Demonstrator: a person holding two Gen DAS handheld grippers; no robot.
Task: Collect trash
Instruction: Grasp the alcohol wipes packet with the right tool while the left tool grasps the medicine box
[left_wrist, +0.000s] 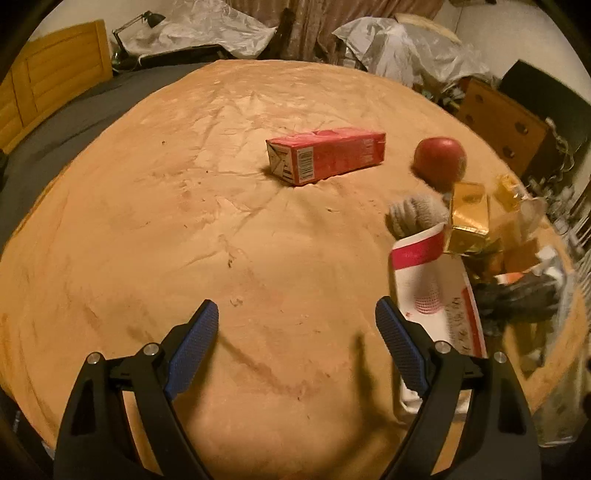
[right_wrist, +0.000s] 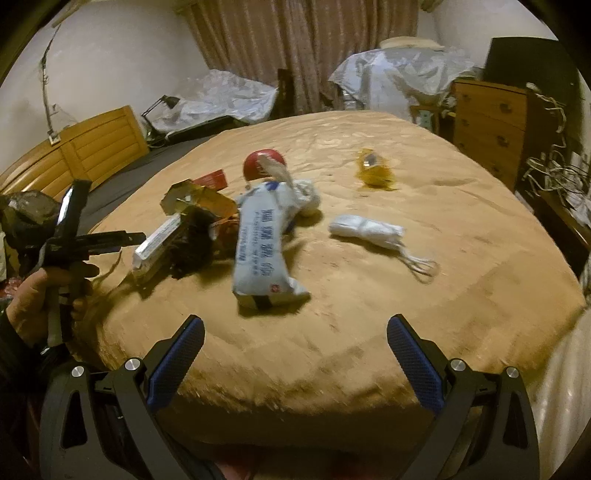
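Right wrist view: the right gripper hangs over the near edge of an orange bedspread, jaws wide apart and empty. Trash lies scattered: a white packet with blue characters too blurred to read at 12 o'clock, a rolled white bundle at 1 o'clock, a yellow wrapper beyond.

In the left wrist view the left gripper is likewise spread and empty; a red carton with a barcode lies at 12 o'clock. No bin shows; collecting looks barely begun.
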